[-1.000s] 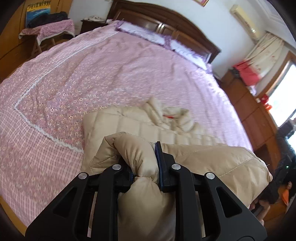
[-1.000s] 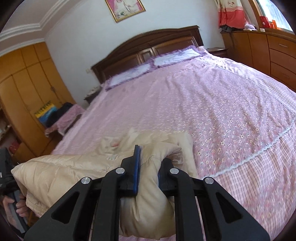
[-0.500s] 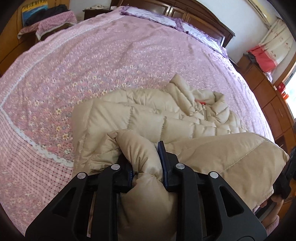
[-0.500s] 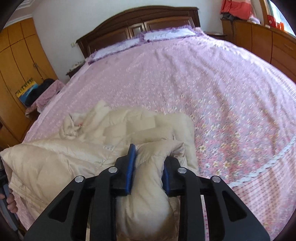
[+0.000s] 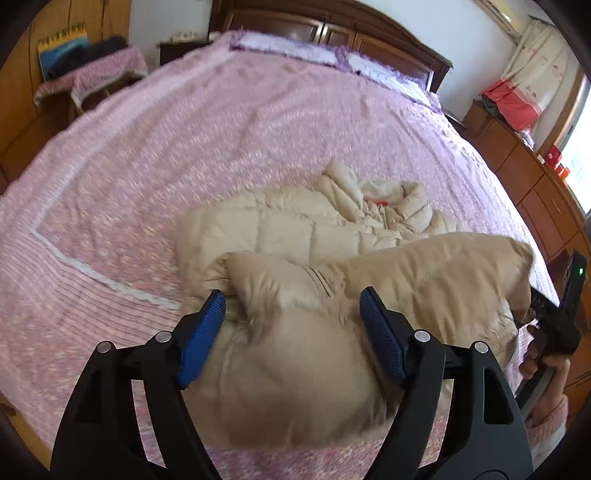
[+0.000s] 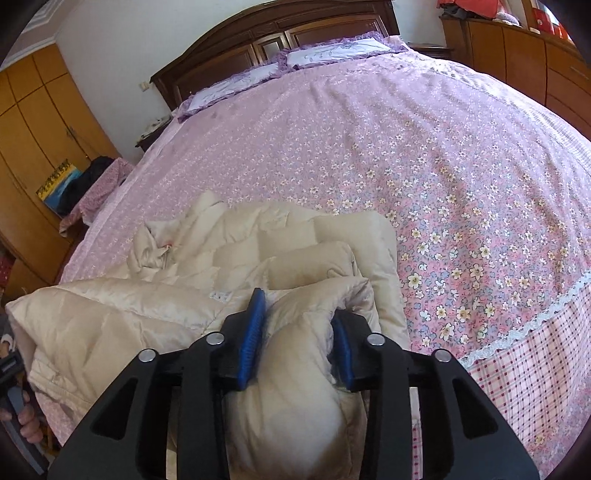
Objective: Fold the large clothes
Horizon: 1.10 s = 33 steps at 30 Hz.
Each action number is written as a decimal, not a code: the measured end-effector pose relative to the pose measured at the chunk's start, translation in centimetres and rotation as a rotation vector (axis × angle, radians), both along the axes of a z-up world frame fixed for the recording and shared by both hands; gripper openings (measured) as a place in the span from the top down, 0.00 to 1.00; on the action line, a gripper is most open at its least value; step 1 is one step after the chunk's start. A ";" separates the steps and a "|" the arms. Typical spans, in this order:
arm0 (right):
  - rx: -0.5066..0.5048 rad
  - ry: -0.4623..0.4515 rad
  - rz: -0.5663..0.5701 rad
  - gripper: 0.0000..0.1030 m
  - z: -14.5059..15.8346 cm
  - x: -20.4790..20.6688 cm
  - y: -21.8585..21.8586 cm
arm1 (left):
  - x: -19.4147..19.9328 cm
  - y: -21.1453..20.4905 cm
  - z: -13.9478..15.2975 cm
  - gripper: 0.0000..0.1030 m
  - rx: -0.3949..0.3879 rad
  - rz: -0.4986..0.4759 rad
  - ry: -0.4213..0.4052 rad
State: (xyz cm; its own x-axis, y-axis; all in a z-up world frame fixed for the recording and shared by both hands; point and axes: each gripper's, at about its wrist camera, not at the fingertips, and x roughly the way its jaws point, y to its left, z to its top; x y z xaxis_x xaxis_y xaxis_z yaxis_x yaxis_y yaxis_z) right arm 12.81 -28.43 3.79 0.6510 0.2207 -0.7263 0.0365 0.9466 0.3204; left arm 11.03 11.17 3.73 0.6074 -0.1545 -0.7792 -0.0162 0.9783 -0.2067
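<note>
A beige quilted puffer jacket (image 5: 295,232) lies on the pink floral bed, its lower part folded up over the body; it also shows in the right wrist view (image 6: 295,243). Its collar with a red tag (image 5: 380,201) points toward the headboard. My left gripper (image 5: 291,314) is open, jaws wide on either side of the folded hem, which rests between them. My right gripper (image 6: 299,325) is shut on the other end of the hem, with a thick bunch of fabric pinched between the blue pads (image 6: 253,332).
The pink floral bedspread (image 6: 461,184) covers a wide bed with a dark wooden headboard (image 6: 266,33) and two pillows. A draped stool (image 5: 88,74) stands left of the bed. Wooden drawers (image 5: 535,192) line the right side. The right gripper's handle and hand (image 5: 550,332) show at the jacket's far end.
My left gripper has opened and let go of the jacket hem, which now lies loose between its jaws. Both grippers lowered the folded part onto the jacket. The right gripper's jaws have widened slightly but still hold.
</note>
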 end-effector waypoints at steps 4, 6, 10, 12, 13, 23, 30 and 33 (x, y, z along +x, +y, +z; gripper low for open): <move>0.049 -0.021 0.010 0.31 1.4 -0.8 -0.5 | -1.3 0.8 1.4 0.27 -0.019 0.001 -0.025; 0.073 -0.038 0.021 0.15 2.2 -1.3 -0.6 | -1.8 1.4 1.8 0.27 -0.023 0.014 -0.031; 0.057 -0.092 0.065 0.15 4.5 -2.8 -0.6 | -2.8 2.3 2.5 0.27 -0.002 0.034 -0.054; 0.040 -0.120 0.091 0.15 5.6 -3.7 -0.5 | -3.4 2.8 2.7 0.27 0.011 0.039 -0.058; 0.017 -0.133 0.102 0.15 6.2 -4.3 -0.6 | -3.9 3.1 2.8 0.27 0.023 0.043 -0.061; -0.162 -0.122 0.143 0.15 5.8 -8.3 -2.5 | -7.1 6.0 1.5 0.27 0.098 0.082 -0.040; -0.174 -0.060 0.129 0.15 2.6 -9.1 -4.4 | -8.1 5.5 0.5 0.27 -0.007 0.038 -0.036; -0.082 -0.065 0.136 0.15 2.4 -9.1 -4.7 | -7.8 4.3 0.5 0.27 -0.034 -0.001 -0.055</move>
